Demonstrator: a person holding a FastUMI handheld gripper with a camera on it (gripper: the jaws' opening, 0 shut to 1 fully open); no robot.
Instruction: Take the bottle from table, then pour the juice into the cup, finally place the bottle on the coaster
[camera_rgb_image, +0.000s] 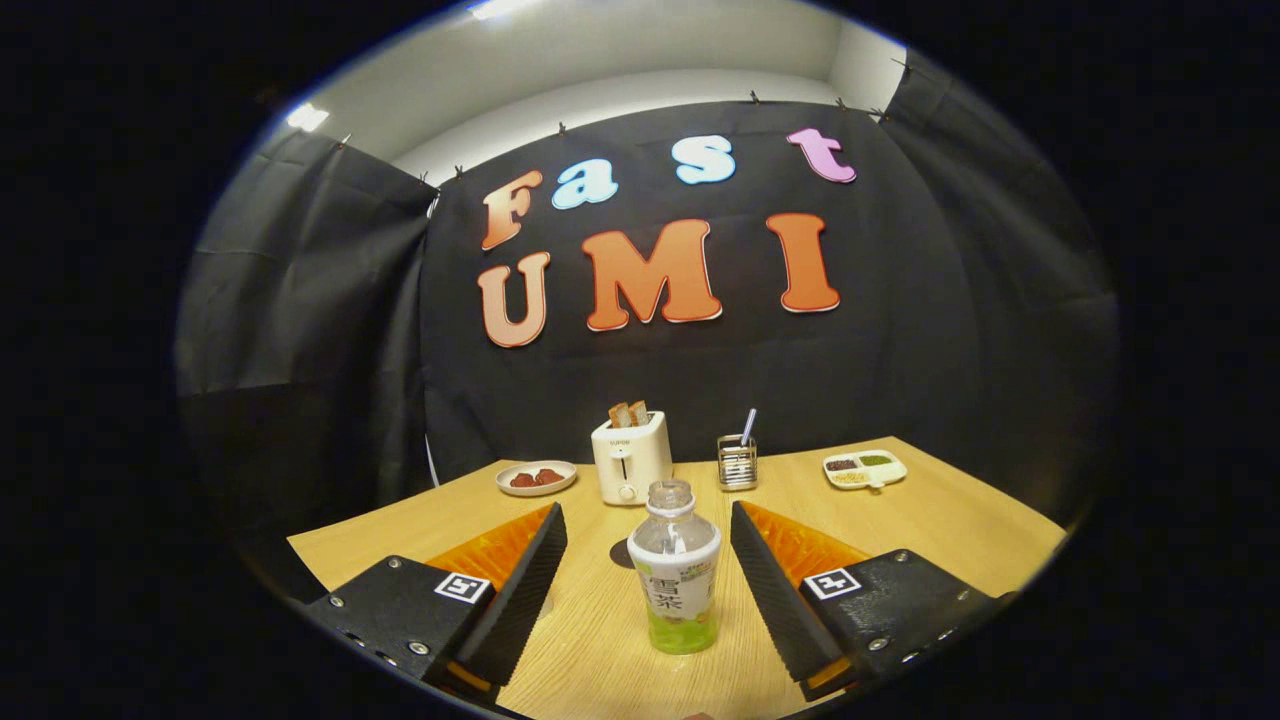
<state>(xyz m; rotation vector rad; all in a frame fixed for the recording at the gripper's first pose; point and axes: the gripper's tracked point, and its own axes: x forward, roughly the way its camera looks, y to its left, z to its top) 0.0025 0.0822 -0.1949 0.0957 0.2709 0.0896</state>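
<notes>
A clear plastic bottle (674, 570) with a little green juice at its bottom and no cap stands upright on the wooden table (950, 530). It is between my two fingers, with a gap on each side. My gripper (648, 522) is open. Just behind the bottle a dark round coaster (622, 553) lies flat on the table, mostly hidden by the bottle. A glass cup (737, 461) in a wire holder, with a straw or spoon in it, stands further back, beyond the right finger.
A white toaster (630, 458) with toast in it stands at the back, left of the cup. A small plate (536, 478) with red pieces lies to its left. A divided white dish (865, 468) sits at the back right. The black cloth wall closes the far side.
</notes>
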